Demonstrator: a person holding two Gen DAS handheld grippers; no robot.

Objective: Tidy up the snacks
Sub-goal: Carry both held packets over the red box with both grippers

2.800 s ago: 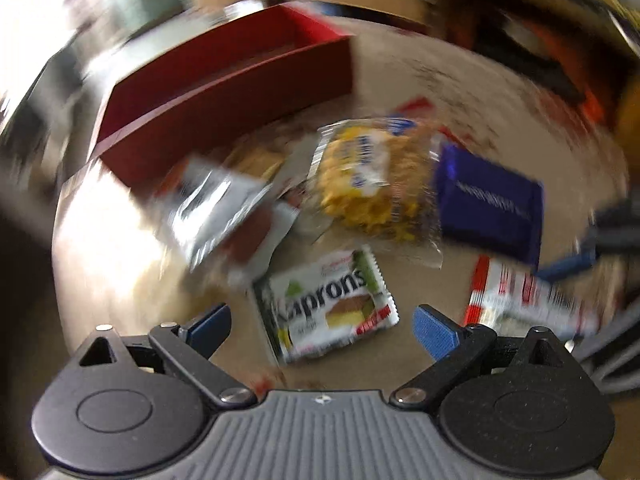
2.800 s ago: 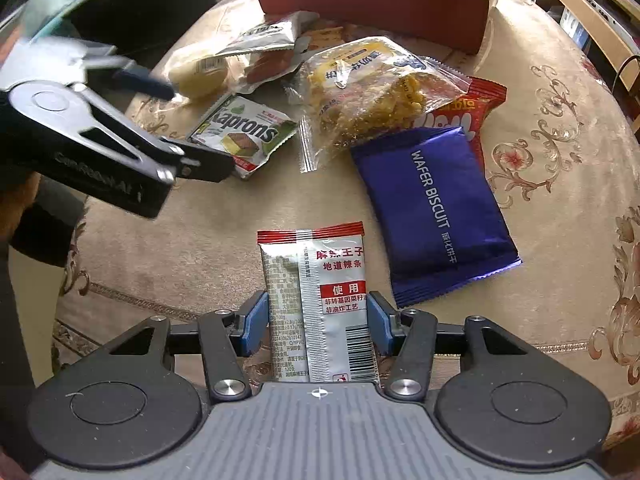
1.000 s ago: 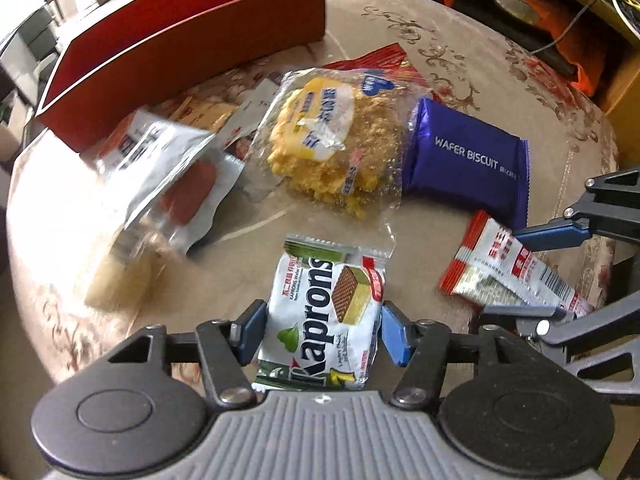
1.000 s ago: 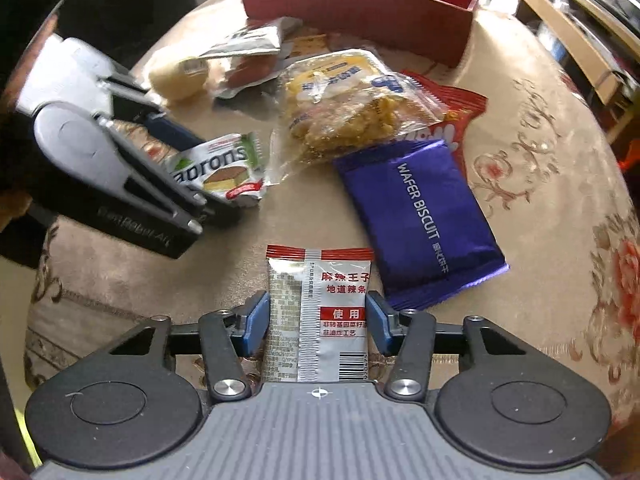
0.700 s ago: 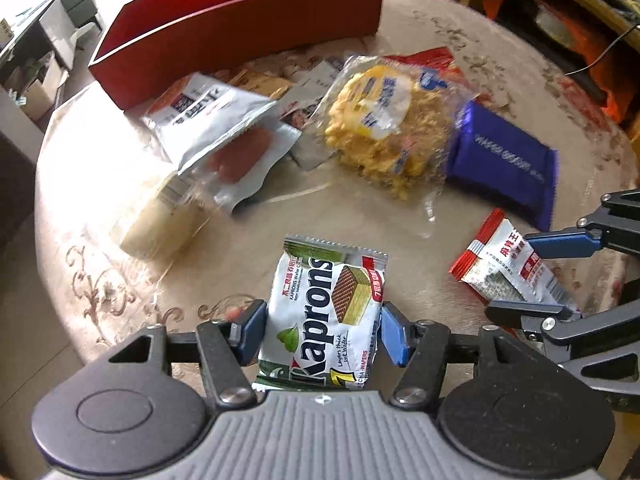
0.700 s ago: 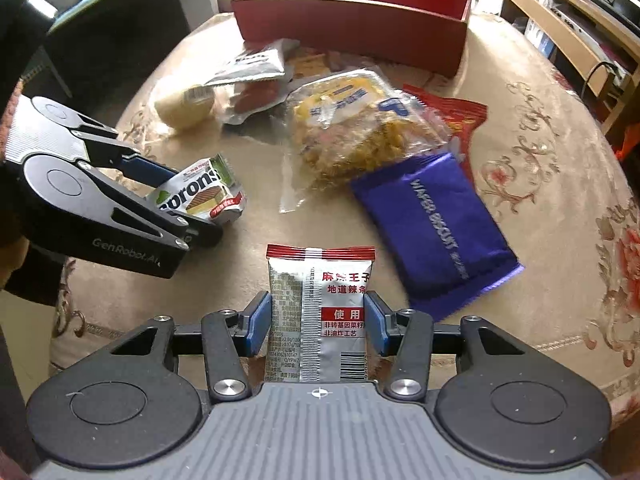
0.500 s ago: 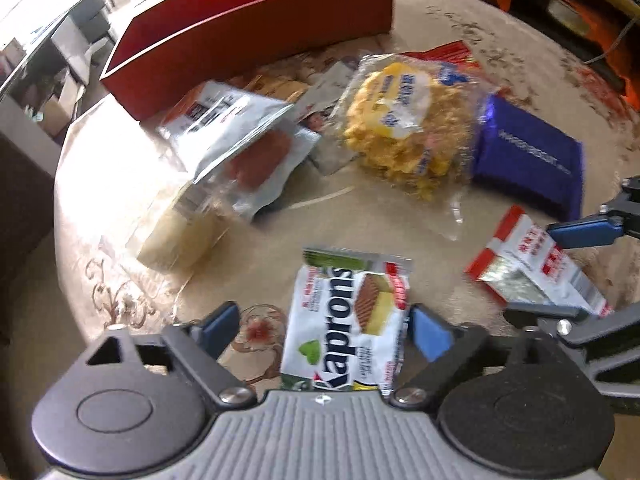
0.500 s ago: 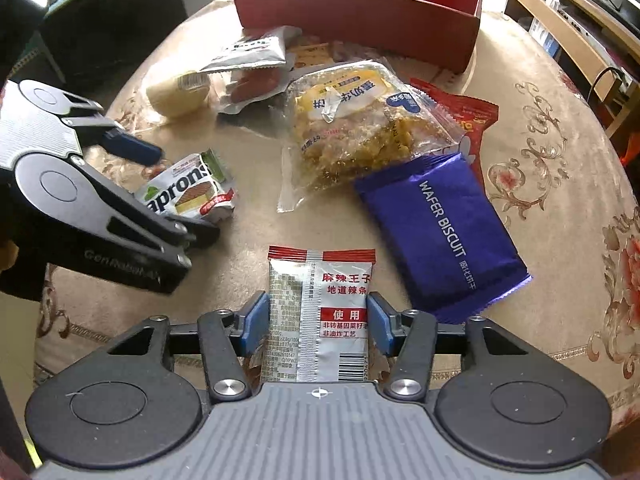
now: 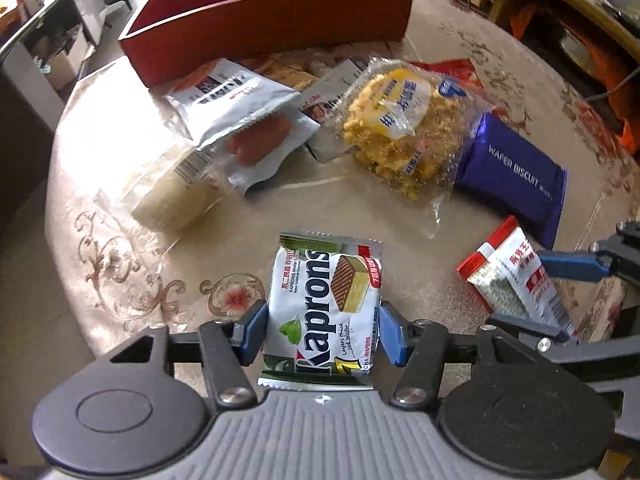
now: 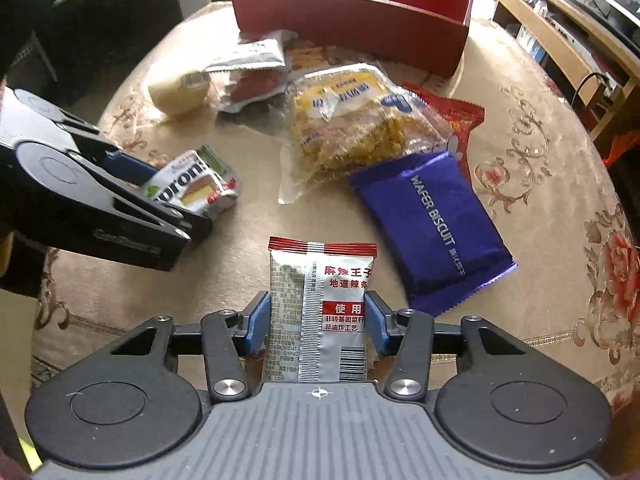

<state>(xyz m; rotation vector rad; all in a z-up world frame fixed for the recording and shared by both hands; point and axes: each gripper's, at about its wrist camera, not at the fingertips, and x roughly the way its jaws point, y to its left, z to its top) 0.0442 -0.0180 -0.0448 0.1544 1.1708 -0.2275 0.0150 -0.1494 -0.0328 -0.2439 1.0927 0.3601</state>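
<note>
My left gripper (image 9: pixel 322 332) has its blue pads against both sides of a white Kaprons wafer packet (image 9: pixel 324 300), jaws closing on it just above the patterned tablecloth. In the right wrist view the same gripper (image 10: pixel 172 200) grips that packet (image 10: pixel 192 188) at the left. My right gripper (image 10: pixel 316 320) is closing its jaws on a silver and red spicy-strip packet (image 10: pixel 320 280), pads pressed to its edges. A long red box (image 9: pixel 260 20) stands open at the far side of the table.
Between the grippers and the red box (image 10: pixel 348 20) lie a yellow crumbly snack bag (image 9: pixel 400 128), a purple wafer biscuit pack (image 9: pixel 512 176), a silver sausage pouch (image 9: pixel 248 120), a pale bun (image 9: pixel 172 192) and a red packet (image 10: pixel 460 116). Shelves stand at the right.
The left jaws sprang wide around the Kaprons packet half a second ago and have come back onto it, with a slight roll. The right gripper kept its packet and stayed put.
</note>
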